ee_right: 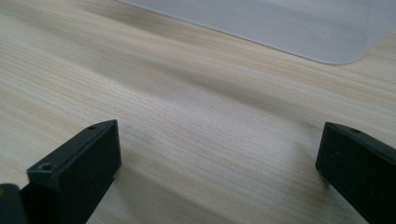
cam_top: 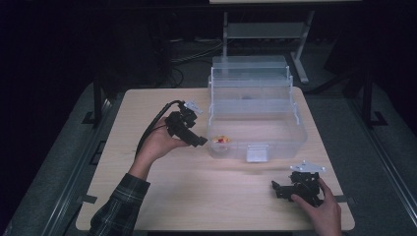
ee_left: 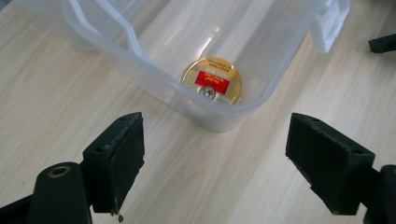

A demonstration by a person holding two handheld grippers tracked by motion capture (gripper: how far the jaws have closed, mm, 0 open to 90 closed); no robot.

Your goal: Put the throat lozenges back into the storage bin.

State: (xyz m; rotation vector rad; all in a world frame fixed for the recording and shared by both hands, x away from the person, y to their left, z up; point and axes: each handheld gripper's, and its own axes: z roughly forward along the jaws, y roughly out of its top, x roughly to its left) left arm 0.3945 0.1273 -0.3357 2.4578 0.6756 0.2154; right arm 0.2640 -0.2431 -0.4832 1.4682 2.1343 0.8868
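A clear plastic box (cam_top: 295,132) with its lid raised stands on the wooden table (cam_top: 196,191). In its front left corner lies a round gold tin with a red label (cam_top: 221,140), seen through the wall in the left gripper view (ee_left: 212,81). My left gripper (cam_top: 200,141) hovers just left of that corner, tilted down toward it, open and empty (ee_left: 215,144). My right gripper (cam_top: 275,189) rests low near the table's front right, open with nothing between its jaws (ee_right: 217,163), pointing along bare wood toward the box's base (ee_right: 280,23).
The box's white front latch (cam_top: 257,154) faces me. Beyond the table stands a metal-legged stand (cam_top: 300,44) on a dark floor. A black cable (cam_top: 152,125) trails from the left gripper. The other gripper's tip shows at the top right of the left gripper view (ee_left: 383,43).
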